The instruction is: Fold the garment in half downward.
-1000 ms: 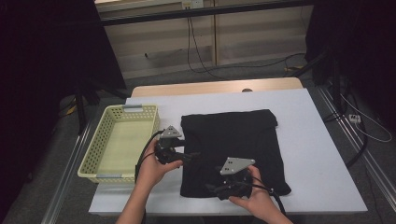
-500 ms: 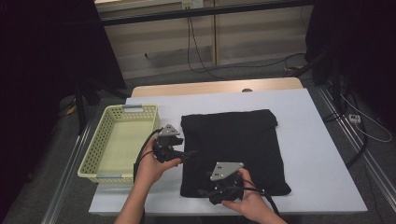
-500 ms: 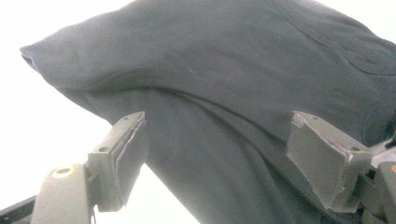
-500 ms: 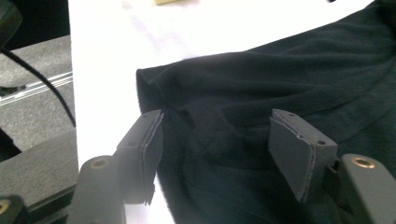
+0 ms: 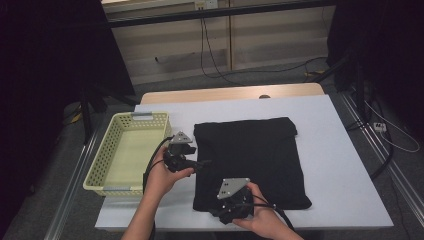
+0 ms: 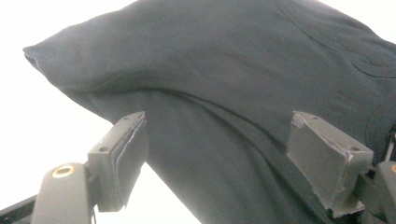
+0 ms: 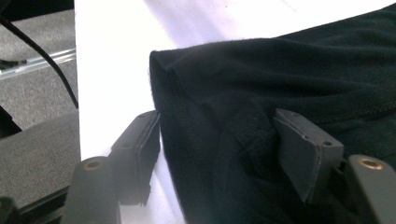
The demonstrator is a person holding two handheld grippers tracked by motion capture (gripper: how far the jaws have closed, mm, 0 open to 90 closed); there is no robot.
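A folded black cloth [image 5: 247,162] is lying flat in the middle of the table [image 5: 340,150], right of the basket [image 5: 127,150]. It looks soft, light and limp, so it will likely sag and unfold if lifted by one layer. The left gripper [image 5: 200,164] is reaching its left edge, the right gripper [image 5: 220,216] its near left corner. Both jaws are standing open around the cloth's edge. Pinching every layer at the edge should hold best.

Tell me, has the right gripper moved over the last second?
Yes. In the high view the right gripper has slid left along the near edge of the black garment, toward its near-left corner, with its jaws open around the fabric.
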